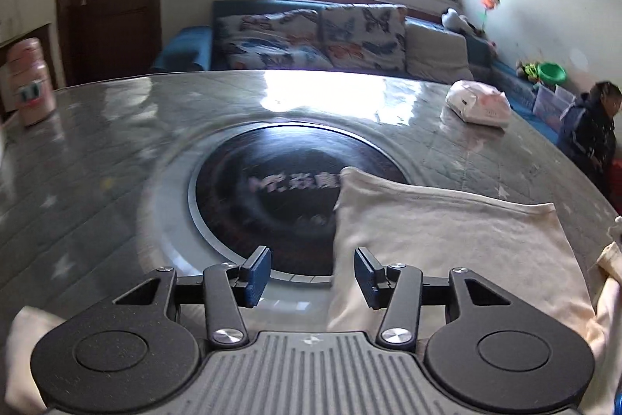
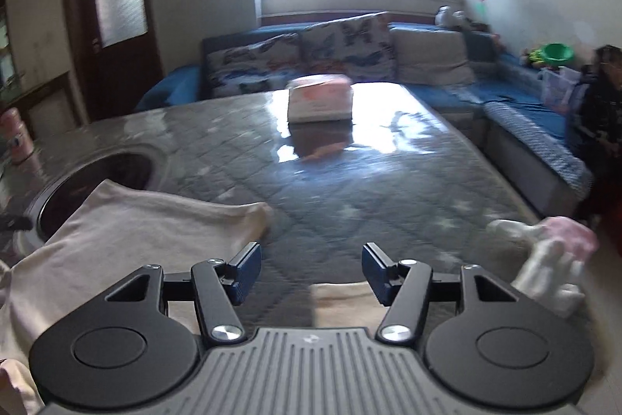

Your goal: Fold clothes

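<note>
We hold two tools, and both have their jaws spread wide with nothing between the blue pads. The left tool point(image 1: 313, 273) hangs over the edge of the one cream garment point(image 1: 447, 244), which lies flat on the grey quilted worktop point(image 1: 97, 158) and partly covers the one round dark cooktop point(image 1: 272, 189) set in it. The right tool point(image 2: 311, 269) hangs over the bare worktop, with the same garment point(image 2: 128, 232) to its left. On the far side we count one wrapped white package point(image 1: 478, 102). Only the left view shows one pink container point(image 1: 31, 80) clearly. Only the right view shows a crumpled white and pink cloth point(image 2: 552, 259) at the right edge.
</note>
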The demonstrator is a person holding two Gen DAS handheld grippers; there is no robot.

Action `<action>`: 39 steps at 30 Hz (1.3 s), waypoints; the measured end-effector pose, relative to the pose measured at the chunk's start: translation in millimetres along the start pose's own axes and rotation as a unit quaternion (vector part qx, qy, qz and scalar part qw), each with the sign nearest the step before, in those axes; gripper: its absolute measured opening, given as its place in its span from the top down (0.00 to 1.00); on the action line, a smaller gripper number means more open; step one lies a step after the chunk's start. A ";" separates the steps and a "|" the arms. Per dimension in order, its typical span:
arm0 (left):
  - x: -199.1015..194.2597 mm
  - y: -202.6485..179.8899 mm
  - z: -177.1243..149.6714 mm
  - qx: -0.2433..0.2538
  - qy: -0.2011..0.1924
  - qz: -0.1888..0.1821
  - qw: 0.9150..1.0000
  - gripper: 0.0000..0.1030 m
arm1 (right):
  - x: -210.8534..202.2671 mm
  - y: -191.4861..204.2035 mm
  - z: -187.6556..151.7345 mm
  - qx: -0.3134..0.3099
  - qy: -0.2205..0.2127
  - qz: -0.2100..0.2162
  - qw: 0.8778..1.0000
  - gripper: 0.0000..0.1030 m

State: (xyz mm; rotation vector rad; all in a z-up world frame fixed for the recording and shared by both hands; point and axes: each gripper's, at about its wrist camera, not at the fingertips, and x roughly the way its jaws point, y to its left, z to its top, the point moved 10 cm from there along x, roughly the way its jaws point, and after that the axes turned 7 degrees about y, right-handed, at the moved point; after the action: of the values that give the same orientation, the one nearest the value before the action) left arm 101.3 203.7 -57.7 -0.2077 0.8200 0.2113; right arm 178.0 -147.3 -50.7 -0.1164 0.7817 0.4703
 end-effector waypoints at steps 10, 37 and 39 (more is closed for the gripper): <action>56.1 -21.5 31.2 0.040 0.007 -0.001 0.999 0.51 | 68.7 32.0 10.2 -0.040 0.056 0.034 0.997 0.62; 97.1 64.9 60.5 0.003 0.004 0.091 0.996 0.92 | 176.6 123.5 89.7 -0.164 0.065 0.067 0.982 0.93; 101.2 71.3 62.9 0.001 0.005 0.097 0.995 0.90 | 183.2 128.8 95.3 -0.167 0.066 0.073 0.981 0.90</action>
State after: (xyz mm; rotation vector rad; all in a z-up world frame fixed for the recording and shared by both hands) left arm 193.5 299.4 -98.0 -0.1268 0.8507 0.3917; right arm 294.4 60.0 -102.6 -0.4086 0.8383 0.7375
